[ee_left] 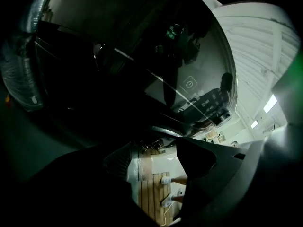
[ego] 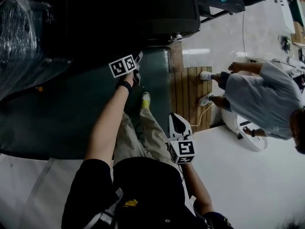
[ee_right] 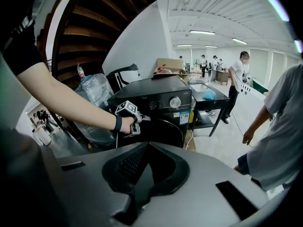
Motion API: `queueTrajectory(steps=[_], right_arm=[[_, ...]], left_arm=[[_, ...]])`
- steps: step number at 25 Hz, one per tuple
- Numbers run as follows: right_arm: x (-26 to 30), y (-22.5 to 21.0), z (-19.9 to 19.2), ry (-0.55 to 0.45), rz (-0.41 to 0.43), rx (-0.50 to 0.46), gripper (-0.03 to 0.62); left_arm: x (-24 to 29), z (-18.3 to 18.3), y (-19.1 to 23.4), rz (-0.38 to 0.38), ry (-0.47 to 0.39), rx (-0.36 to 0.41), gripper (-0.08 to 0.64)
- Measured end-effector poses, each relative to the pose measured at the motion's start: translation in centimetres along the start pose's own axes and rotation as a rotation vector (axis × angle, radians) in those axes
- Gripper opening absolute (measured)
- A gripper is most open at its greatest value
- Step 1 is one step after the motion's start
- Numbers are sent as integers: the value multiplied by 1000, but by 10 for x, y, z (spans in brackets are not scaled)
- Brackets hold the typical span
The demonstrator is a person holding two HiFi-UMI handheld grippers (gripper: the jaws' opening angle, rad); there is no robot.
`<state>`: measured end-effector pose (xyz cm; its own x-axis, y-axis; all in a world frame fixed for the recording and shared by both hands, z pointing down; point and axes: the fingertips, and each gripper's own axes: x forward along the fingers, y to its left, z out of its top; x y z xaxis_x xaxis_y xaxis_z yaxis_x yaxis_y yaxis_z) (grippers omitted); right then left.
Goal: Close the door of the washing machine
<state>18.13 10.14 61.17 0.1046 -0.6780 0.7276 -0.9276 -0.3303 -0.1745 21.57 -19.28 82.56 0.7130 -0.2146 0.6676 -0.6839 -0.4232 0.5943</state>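
Observation:
The black washing machine (ego: 143, 13) stands ahead of me; the right gripper view shows its front (ee_right: 156, 100) with a round knob and the chrome-ringed door (ee_right: 165, 129) below. The door looks about flush with the front; whether it is latched I cannot tell. My left gripper (ego: 137, 63) reaches out on a straight arm, and its tip (ee_right: 138, 119) is at the door's upper left edge. From the left gripper (ee_left: 156, 167) itself, the jaws stand apart with nothing between them, close under the dark door glass (ee_left: 142, 79). The right gripper (ego: 175, 117) hangs back near my body, jaws together (ee_right: 147, 145) and empty.
A person in a grey shirt (ego: 267, 99) stands at the right beside a wooden floor panel (ego: 190, 94). A plastic-wrapped bulk (ego: 24, 37) and a large water bottle (ee_right: 94, 89) sit left of the machine. A black cart (ee_right: 208, 100) stands to its right.

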Motion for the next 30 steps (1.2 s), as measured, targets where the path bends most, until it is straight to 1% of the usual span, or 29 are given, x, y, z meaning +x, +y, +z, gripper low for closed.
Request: queueTrajectory(steps=[1,3,7,10,11,12,15,17,20,22,24,26,28,30], right_arm=[[2,-3,4,-11,-5,-2,26],[5,-8,14,-37,-10,-6,26],[10,-13,35,-82,-20,-3,26],[8,-9,51,-123,-23,9,26],[6,-7,57,-137,-21,10,26],[4,-5,64,-152,-16,9,26],[-5,-2,91,-202,6,7,26],[-16,-3,109,-233,22,9,26],[-33,-6,137,-278,44,24,26],[-42,-6,154,-302,50,35,26],[-47,-2,166,-314,52,43,26],[-48,8,173,-311,51,49,26],[-47,20,175,-298,43,52,26],[-44,36,176,-284,26,50,26]], left_arm=[[1,-1,1,6,-5,-15,314],[0,-2,3,5,-13,-16,316],[-7,-1,-2,-17,14,36,314],[-25,-1,-5,-9,4,55,314],[-35,-4,-8,-12,5,72,314],[-48,-7,-13,-17,5,102,314],[-104,-12,-36,-42,-16,226,303],[-150,-12,-55,-66,-54,293,247],[-225,4,-85,-81,-160,372,134],[-270,17,-99,-60,-225,442,60],[-308,24,-108,-35,-264,493,28],[-338,30,-113,-22,-285,502,18],[-361,35,-111,-13,-291,477,17],[-378,39,-105,-15,-276,440,17]])
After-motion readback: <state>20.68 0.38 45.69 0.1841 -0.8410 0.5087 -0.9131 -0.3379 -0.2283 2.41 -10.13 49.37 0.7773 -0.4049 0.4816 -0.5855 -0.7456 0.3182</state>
